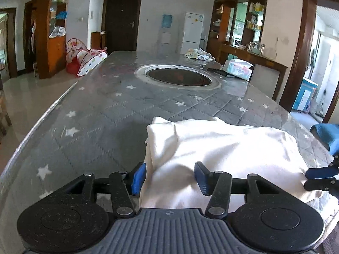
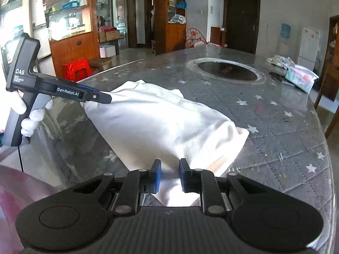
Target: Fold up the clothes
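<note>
A: What is seen on the left?

B: The left hand-held gripper (image 1: pixel 169 176) is seen. Its blue fingers (image 1: pixel 138 177) are spread wide, and the near edge of the white garment (image 1: pixel 222 148) is lying between them. Whether the cloth is pinched cannot be told.

A: Where is the garment kept?

B: It is laid on the near end of the gray star-patterned tabletop (image 1: pixel 95 110), close to the edge.

A: And on the right?

B: The right hand-held gripper (image 2: pixel 170 176) is seen with a narrow gap, and the other near edge of the cloth is caught between its fingers (image 2: pixel 156 176). It looks held, but a tight grip cannot be proved.

A: How much has been folded?

B: The cloth is bunched and puffed up. It is judged that some folding may be done, but no flat, neat stack is seen yet. Smoothing and more folds are probably left.

A: Which way is it pointed?

B: Its long side is stretched from one gripper to the other, along the near edge.
</note>
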Available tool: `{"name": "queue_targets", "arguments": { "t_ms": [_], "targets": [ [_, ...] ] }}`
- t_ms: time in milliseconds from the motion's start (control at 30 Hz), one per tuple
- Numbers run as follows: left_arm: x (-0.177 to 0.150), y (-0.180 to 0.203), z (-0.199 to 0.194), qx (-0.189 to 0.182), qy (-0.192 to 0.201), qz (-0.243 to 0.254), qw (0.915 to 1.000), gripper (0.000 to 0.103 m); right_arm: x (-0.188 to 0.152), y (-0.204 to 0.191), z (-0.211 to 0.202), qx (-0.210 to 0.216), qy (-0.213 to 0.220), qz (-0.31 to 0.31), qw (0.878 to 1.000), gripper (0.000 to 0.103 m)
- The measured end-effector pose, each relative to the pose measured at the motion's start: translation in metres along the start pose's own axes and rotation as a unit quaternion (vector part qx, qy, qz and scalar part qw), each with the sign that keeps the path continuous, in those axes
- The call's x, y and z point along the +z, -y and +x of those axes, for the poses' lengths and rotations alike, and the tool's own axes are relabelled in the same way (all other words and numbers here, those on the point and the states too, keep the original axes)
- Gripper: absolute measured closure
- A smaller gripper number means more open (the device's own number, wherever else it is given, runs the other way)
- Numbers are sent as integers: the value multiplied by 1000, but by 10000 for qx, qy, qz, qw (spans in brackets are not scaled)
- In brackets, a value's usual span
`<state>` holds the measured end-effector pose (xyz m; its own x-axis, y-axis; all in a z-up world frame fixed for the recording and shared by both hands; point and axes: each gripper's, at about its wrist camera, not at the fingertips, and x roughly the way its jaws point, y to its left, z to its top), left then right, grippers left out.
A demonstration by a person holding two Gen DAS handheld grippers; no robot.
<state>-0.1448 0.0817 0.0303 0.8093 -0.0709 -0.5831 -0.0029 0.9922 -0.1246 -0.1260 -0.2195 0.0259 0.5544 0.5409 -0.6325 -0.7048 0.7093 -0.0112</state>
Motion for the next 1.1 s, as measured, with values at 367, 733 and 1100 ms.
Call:
{"name": "queue_targets", "arguments": {
  "t_ms": [367,733,1100],
  "targets": [
    [-16,3,-27,-87,-7,-126,9999,58,-15,2,-17,-114,-74,-74,9999,85],
    [1,51,-26,-901,344,888,9914,58,54,21,17,79,217,393,9990,85],
    [-14,53,7,-1481,-78,844,9853,61,97,23,114,198,-384,651,9969,86]
  ]
}}
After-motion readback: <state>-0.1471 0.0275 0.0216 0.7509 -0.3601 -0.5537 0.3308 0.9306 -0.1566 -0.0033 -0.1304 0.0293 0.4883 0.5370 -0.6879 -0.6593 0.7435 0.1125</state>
